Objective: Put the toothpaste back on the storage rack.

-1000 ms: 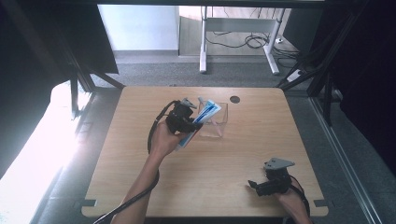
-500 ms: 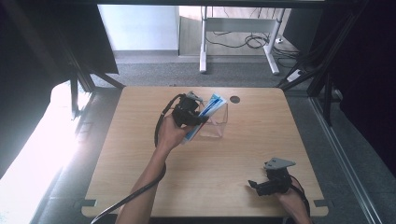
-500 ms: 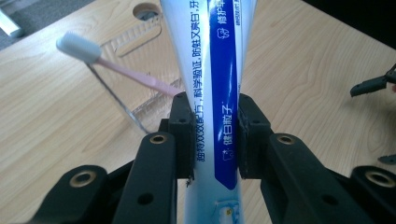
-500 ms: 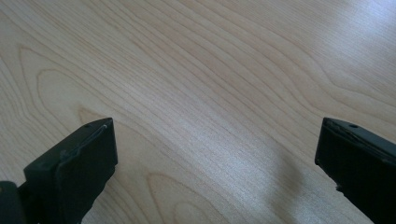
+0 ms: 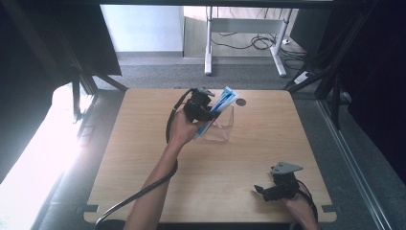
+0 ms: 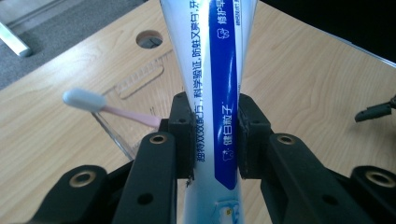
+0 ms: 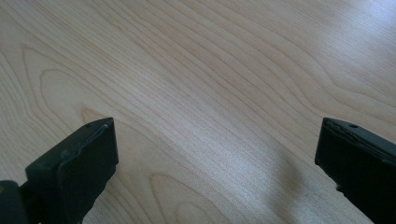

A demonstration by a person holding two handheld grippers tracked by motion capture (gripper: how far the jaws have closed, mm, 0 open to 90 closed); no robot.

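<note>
Toothpaste tube over the clear box

The toothpaste tube point(image 6: 219, 98) sits clamped in the left gripper point(image 6: 215, 133), right above the clear box point(image 5: 221, 127) holding a pink toothbrush point(image 6: 100, 105). Right gripper point(image 7: 215, 163) rests wide open, empty, near the table's point(image 5: 143, 143) front edge.

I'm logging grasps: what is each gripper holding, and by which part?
The left gripper clamps a toothpaste tube across its middle. The right gripper is open, holding nothing.
</note>
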